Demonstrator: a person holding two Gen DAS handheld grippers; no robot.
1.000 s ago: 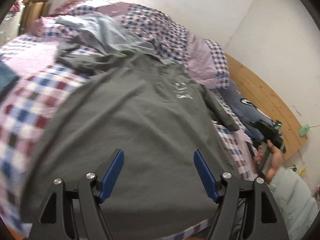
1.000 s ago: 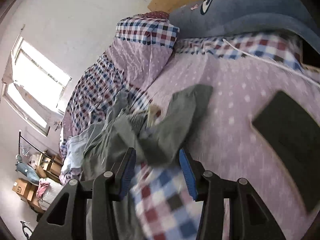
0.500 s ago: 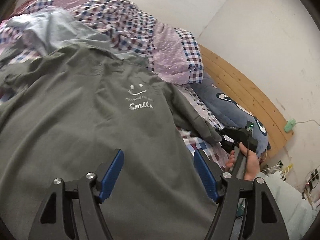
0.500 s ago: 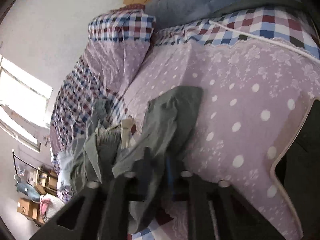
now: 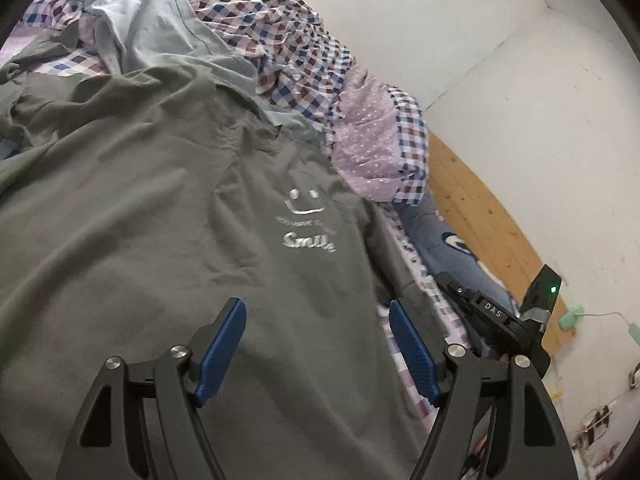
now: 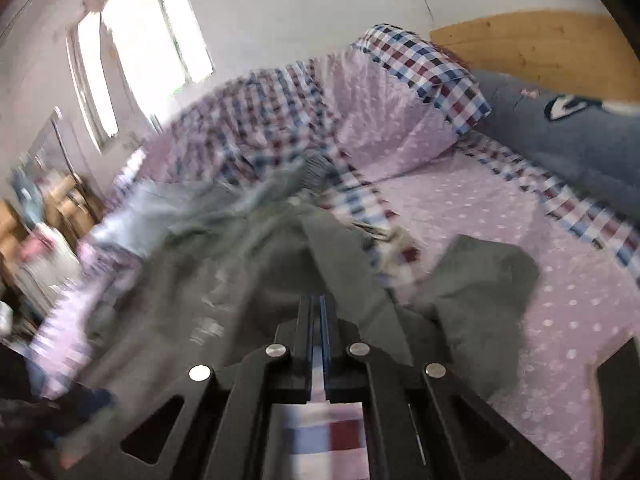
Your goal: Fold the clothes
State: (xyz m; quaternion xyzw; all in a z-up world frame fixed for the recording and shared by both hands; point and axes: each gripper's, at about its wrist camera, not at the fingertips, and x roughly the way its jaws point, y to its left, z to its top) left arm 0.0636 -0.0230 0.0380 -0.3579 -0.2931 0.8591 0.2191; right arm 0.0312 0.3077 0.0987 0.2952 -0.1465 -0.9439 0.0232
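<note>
grey t-shirt (image 5: 168, 240) first, since it is the largest thing here: it lies spread front-up across the bed (image 6: 500, 216), its white smile print facing the left wrist camera, body mostly flat and one sleeve trailing toward the headboard side. in the right wrist view that sleeve (image 6: 480, 276) lies out on the dotted lilac cover. judging from this, the step in hand is a sleeve or side fold, with the shirt not yet a compact stack. the next move calls for carrying the pinched edge in over the body without dragging the whole shirt, and the free tool could pin the fabric, though the motion blur leaves the direction unsure

count, large to small: one bed, one grey t-shirt, one pale blue-grey garment (image 5: 160, 28) crumpled beyond the collar, one checked pillow (image 6: 408, 92), one navy cushion (image 6: 560, 136), two tools

left gripper (image 5: 316, 348) hangs over the lower body of the shirt, blue fingers spread wide, holding nothing. right gripper (image 6: 316, 308) has its fingers pressed together, and the grey cloth bunches right at their tips, so it looks to be pinching the shirt's edge near the sleeve
</note>
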